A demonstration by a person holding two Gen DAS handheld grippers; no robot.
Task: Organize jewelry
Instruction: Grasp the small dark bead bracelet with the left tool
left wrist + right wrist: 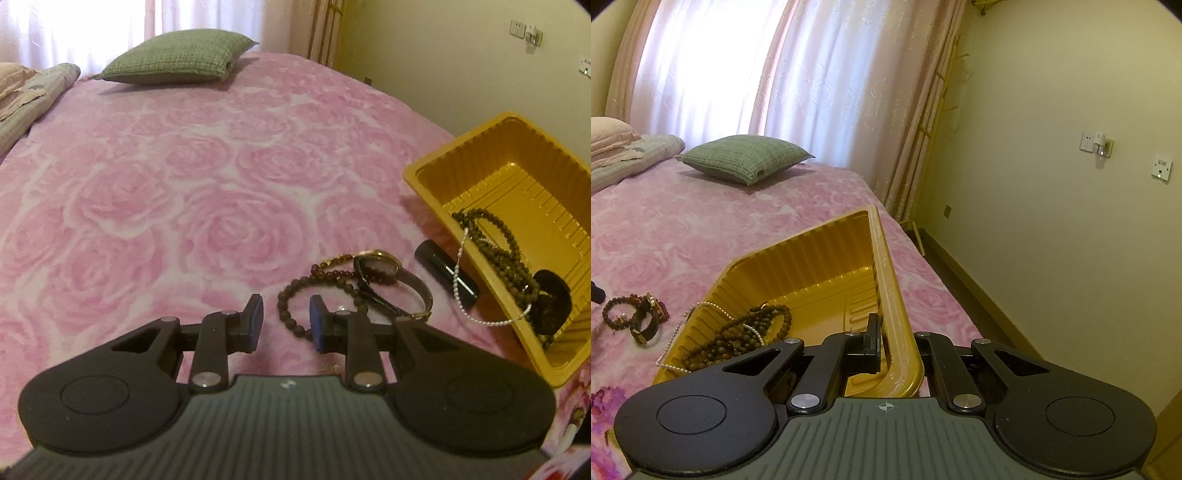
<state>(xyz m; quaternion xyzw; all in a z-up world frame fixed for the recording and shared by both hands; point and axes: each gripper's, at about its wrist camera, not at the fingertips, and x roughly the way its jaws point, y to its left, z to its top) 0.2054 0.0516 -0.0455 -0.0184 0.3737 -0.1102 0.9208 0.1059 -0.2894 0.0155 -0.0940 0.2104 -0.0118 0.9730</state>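
Beaded and loose, the dark bracelet [295, 306] is lying on the pink bedspread [166, 192] between the left gripper [286, 323]'s parted, unloaded fingers; it is looking light, limp, best pinched across 1 strand. Further right, the right gripper [899, 350] is clamping the yellow tray [886, 266]'s rim. No writing is legible.

A bedroom in a home. A bed [221, 166] covered with a pink blanket printed with large roses fills most of the view. A green checked cushion [177, 55] lies at its far end, beside folded bedding [33, 92]. Behind the bed, sheer white curtains [713, 66] with pink drapes cover a bright window. The wall [1052, 92] on the right is pale yellow, with a socket [1087, 142] and a switch [1161, 168] mounted on it.
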